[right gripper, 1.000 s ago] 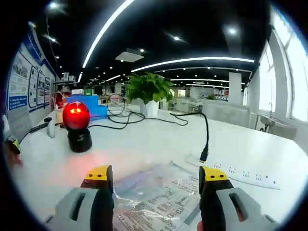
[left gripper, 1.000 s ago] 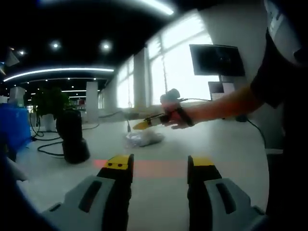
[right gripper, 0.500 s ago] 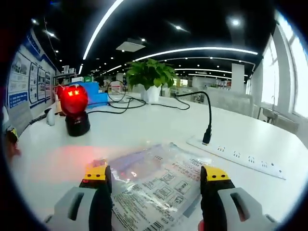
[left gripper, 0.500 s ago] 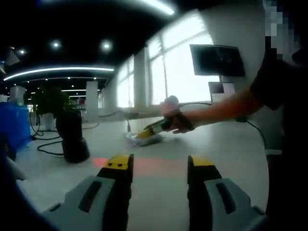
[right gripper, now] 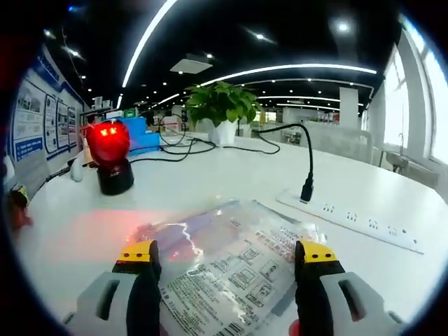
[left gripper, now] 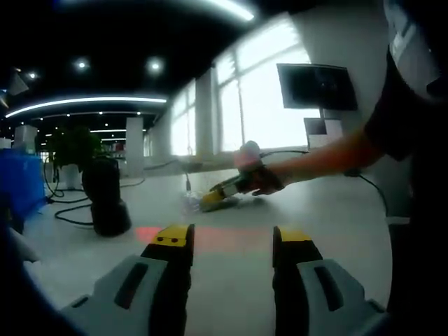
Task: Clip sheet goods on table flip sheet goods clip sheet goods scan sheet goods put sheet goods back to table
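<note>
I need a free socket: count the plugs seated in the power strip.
1. A single black plug stands in the near-left end of the white power strip, its cable arching up and away toward the plant. The strip's far right end runs out of view, so more may be hidden.

Sheet goods (right gripper: 231, 259) – clear glossy plastic bag w/ crinkles, printed label; table (right gripper: 210, 189) smooth, matt white; scanner (right gripper: 110, 157) glossy plastic.

Open-plan office, long white table (right gripper: 231, 189), strip ceiling lights (right gripper: 280, 70), wall posters (right gripper: 31, 122), potted plant (right gripper: 220, 112), power strip (right gripper: 350, 220) with plugged cable, wall-mounted monitor (left gripper: 313, 86), tall windows (left gripper: 259, 98), red-lit scanner (right gripper: 110, 157) on the tabletop
</note>
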A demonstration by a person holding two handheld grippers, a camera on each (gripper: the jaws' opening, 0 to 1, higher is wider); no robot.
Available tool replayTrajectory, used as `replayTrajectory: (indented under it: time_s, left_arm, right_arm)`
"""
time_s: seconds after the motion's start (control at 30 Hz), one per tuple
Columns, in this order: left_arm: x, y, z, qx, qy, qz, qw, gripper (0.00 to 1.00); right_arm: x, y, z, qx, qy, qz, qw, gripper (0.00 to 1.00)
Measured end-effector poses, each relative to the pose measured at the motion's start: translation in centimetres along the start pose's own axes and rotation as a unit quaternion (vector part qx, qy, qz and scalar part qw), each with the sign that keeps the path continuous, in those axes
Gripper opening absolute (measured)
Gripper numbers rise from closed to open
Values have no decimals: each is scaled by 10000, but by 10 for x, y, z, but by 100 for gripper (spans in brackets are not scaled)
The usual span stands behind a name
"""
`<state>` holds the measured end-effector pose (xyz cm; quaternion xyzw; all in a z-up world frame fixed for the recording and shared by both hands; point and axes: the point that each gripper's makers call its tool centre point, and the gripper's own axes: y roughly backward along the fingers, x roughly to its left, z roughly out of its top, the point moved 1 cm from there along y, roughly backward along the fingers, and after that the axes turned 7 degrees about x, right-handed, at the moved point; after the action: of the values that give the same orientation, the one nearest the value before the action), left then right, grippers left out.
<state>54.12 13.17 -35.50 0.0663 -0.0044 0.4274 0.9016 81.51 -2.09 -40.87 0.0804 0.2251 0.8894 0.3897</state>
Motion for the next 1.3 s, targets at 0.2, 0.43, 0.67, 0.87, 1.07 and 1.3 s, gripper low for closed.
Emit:
replayTrajectory:
  time_s: [0.2,0.43,0.67,0.87,1.07,1.3]
  left_arm:
    - [0,0,0,10,-10,3,10000,37]
    - [1,-1,-1,41,-46,29,10000,37]
    - [0,-2,-4,121,-111,74,9998,37]
    - [0,-2,-6,179,-158,101,9997,37]
    - [1,-1,-4,130,-93,118,9998,37]
    - [3,-1,-3,97,-53,161,9998,37]
  right_arm:
    - [1,-1,-1,-27,-173,78,9998,75]
    - [4,0,-1,-43,-174,41,9998,74]
    - [-5,-3,0,-35,-405,25,9992,71]
    - [5,4,4,-78,-223,-49,9997,72]
    - [8,23,20,-441,-199,-198,9986,77]
    - [-1,71,38,-841,-298,-337,9954,75]
